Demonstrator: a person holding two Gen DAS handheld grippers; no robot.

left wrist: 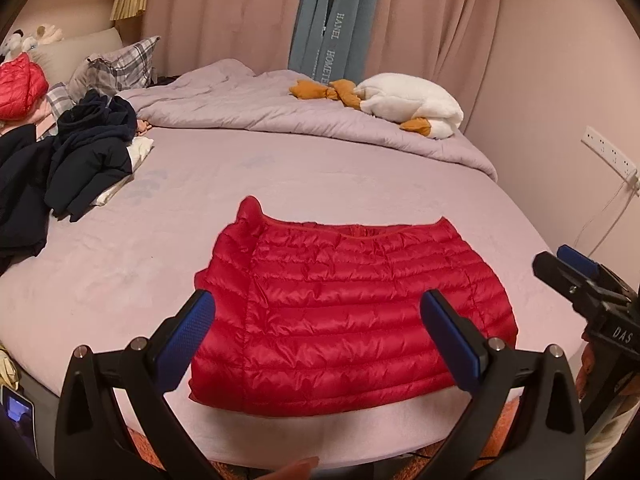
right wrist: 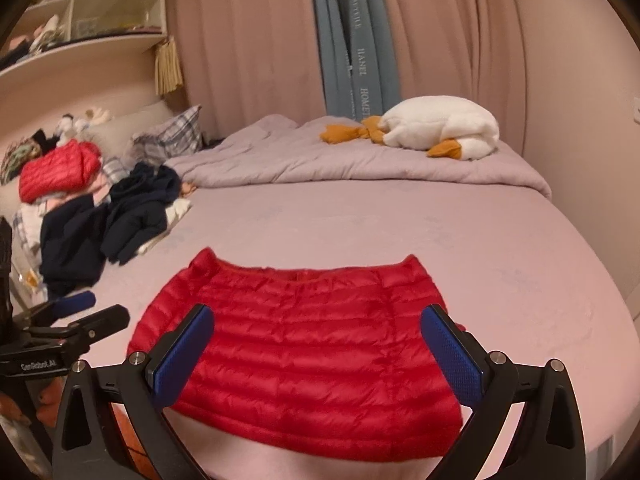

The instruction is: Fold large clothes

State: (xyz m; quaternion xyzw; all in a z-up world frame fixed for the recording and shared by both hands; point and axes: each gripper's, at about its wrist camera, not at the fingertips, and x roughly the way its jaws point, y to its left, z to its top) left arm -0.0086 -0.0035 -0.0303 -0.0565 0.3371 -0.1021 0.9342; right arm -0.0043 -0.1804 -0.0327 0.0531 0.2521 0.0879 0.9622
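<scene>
Currently both tools hang above the near edge of the bed (left wrist: 320, 176). My left gripper (left wrist: 320, 340) has its jaws wide apart, nothing between the pads; my right gripper (right wrist: 320, 354) likewise, empty. The red down jacket (left wrist: 352, 304) lies folded into a flat rectangle at twelve o'clock from each, clear of the dark clothes pile (left wrist: 88, 152) at ten o'clock. I judge it sits near the edge to keep it within reach.
</scene>
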